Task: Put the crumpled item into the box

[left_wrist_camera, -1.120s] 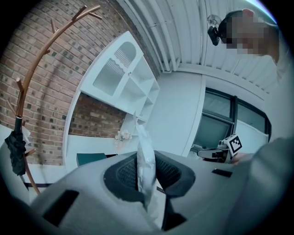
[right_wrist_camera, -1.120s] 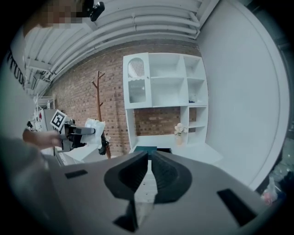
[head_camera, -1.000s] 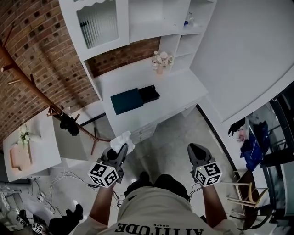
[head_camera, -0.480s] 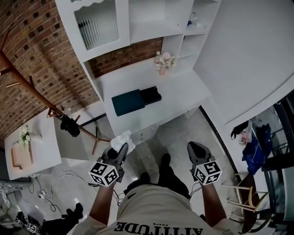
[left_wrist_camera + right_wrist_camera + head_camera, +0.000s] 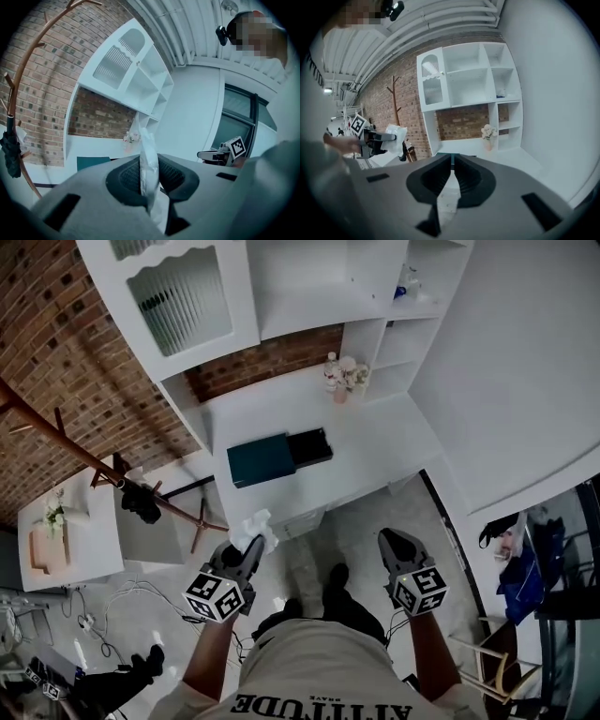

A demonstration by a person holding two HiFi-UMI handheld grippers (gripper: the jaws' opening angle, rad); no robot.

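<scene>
Crumpled item [image 5: 254, 525] still pinched by fingers of left gripper [image 5: 251, 546]; right gripper [image 5: 394, 540] clenched (empty); box [image 5: 262, 458] nearer.

The left forearm [image 5: 208, 652] and right forearm [image 5: 427, 652] reach forward from the torso, roughly parallel and well apart. Each ends under its gripper's marker cube [image 5: 216, 594], which hides the hand. The left gripper [image 5: 253, 542] points ahead and a little inward. Its jaws are pinched on a thin white crumpled item [image 5: 255, 526], which stands up between the pads and pokes out past the tips. The right gripper [image 5: 391, 538] points ahead alongside it, jaws closed together at the tips with nothing between them.
</scene>
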